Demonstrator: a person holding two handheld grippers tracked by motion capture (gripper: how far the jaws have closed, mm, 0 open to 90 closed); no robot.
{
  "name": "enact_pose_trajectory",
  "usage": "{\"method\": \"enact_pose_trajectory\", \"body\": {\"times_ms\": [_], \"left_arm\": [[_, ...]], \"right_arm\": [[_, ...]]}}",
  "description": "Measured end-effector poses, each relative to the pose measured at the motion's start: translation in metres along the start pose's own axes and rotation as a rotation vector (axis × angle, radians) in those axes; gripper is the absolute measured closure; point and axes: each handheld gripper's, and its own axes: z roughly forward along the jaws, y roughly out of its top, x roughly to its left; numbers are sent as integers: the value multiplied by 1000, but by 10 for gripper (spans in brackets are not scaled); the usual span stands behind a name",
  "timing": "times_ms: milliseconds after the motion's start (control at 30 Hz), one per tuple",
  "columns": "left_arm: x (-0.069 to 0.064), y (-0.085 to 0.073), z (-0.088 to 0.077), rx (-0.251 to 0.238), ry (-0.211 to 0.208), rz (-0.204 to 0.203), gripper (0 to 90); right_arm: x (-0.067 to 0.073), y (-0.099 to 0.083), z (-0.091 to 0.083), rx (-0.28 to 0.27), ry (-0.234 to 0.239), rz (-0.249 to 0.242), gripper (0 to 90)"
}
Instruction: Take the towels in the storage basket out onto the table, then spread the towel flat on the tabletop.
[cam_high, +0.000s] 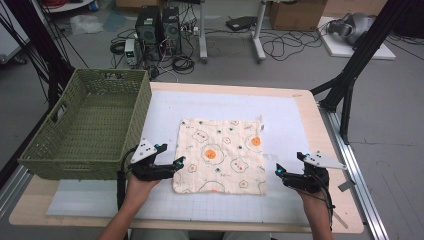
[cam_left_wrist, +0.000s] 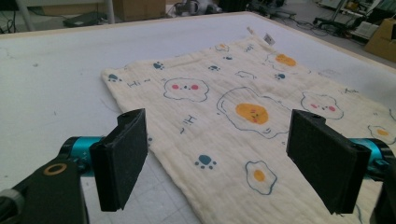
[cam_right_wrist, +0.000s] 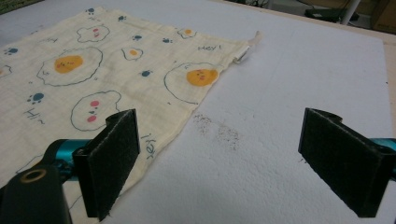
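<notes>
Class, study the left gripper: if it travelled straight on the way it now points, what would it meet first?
Most likely the patterned cloth. The left gripper stands open at the cloth's near left edge, aimed low across it, so its jaws would probably run onto the fabric first; depth is hard to judge.

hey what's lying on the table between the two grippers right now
In the high view, the printed cloth lies spread flat on the white mat between the left gripper and the right gripper. Both grippers are open, and neither holds it.
</notes>
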Motion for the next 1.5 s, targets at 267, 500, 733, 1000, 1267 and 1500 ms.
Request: {"method": "enact_pose_trajectory", "body": {"times_ms": [267, 500, 733, 1000, 1267, 1500], "left_arm": [[4, -1, -1, 2, 10, -19, 211], [6, -4, 0, 11, 16, -40, 209], [8, 0, 5, 13, 9, -68, 197], [14, 17, 22, 13, 13, -77, 201], [32, 52, 50, 14, 24, -109, 203], [49, 74, 69, 17, 29, -143, 218]], "right_arm": [[2, 1, 5, 11, 3, -15, 118], [1, 0, 11, 28, 6, -24, 119], [-3, -1, 15, 43, 13, -27, 119], [-9, -3, 9, 28, 7, 6, 119], [-8, -3, 11, 34, 19, 3, 119], [-8, -3, 14, 46, 22, -11, 119]]}}
